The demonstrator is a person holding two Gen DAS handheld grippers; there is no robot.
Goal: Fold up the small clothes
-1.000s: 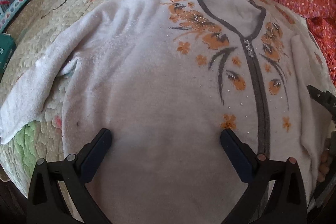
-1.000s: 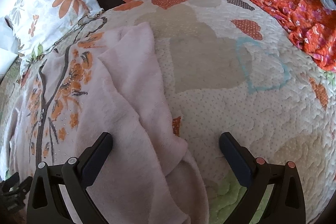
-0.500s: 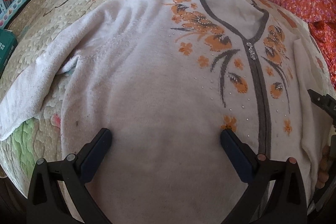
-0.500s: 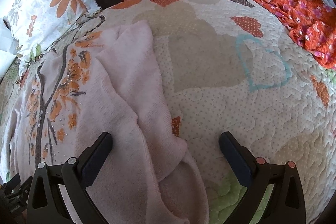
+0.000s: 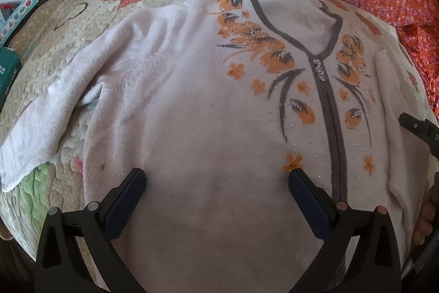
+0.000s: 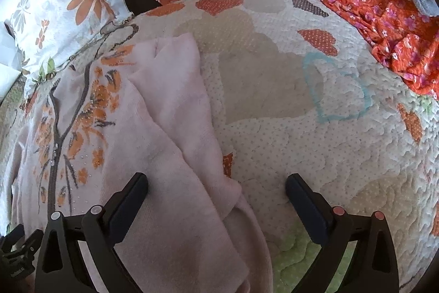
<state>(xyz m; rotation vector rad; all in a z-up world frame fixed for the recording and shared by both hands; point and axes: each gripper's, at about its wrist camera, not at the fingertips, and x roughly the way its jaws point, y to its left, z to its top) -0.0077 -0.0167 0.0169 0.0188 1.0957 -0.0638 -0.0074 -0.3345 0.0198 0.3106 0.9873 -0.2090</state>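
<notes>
- Cardigan (image 5: 192, 106) lies flat on the quilt (image 6: 315, 128); my left tongs (image 5: 216, 183) and right tongs (image 6: 216, 186) gape wide, holding nothing.
- Folded-in sleeve (image 6: 178, 106) looks loose; a sloppy pinch could drag it open.

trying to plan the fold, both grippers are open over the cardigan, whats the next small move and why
Probably close the right gripper on the sleeve lying along the cardigan's edge beside it. That sleeve sits between its open fingers, already partly laid in over the body, while the other sleeve sprawls out over the quilt. The left gripper only hovers open over the flat front.
</notes>
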